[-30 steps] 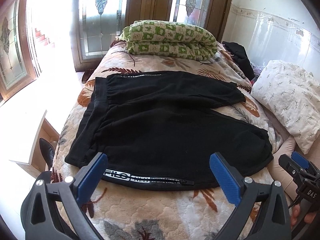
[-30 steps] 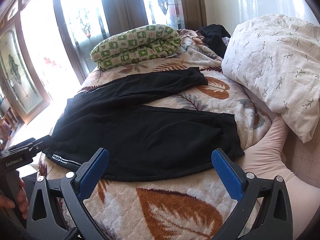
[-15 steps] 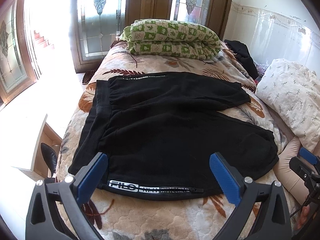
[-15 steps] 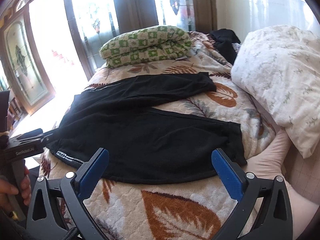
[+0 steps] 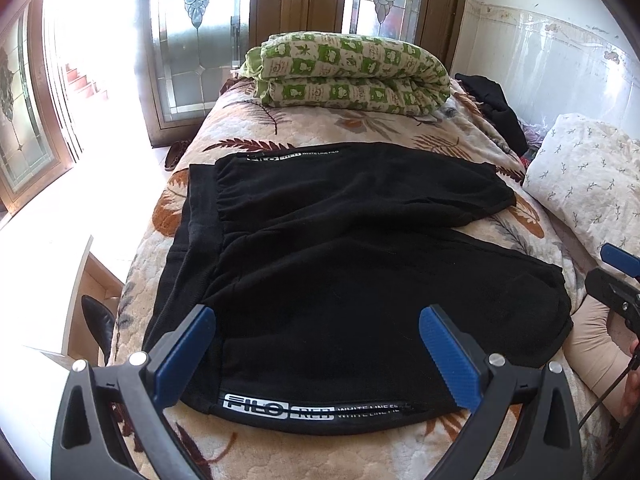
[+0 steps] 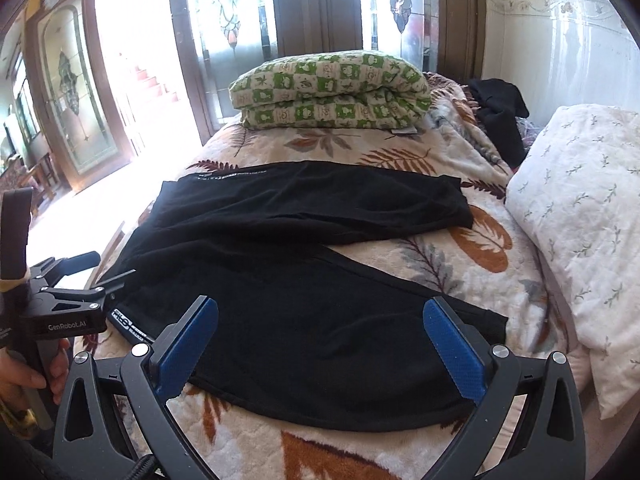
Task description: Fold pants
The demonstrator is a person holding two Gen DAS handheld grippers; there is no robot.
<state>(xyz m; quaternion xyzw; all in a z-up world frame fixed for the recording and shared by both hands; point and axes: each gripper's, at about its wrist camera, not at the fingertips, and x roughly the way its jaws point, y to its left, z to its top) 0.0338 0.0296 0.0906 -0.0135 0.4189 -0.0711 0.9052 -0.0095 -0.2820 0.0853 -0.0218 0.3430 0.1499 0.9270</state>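
Observation:
Black pants (image 5: 340, 264) lie spread flat on the leaf-patterned bed, waistband to the left, both legs running right and parted in a V. The near side seam carries a white logo strip (image 5: 280, 406). My left gripper (image 5: 316, 354) hovers open above the near edge by the waistband, holding nothing. In the right wrist view the pants (image 6: 304, 280) fill the middle, and my right gripper (image 6: 320, 344) hangs open over the near leg close to its cuff. Each gripper shows at the edge of the other's view.
A folded green checked quilt (image 5: 348, 74) lies at the far end of the bed. A white floral pillow (image 6: 576, 216) sits on the right, with dark clothes (image 6: 500, 116) behind it. Beside the bed on the left is a white cabinet (image 5: 44, 288). A hand (image 6: 24, 376) holds the left tool.
Both grippers have moved forward over the near edge of the pants and risen a little, staying open. The pants have not moved.

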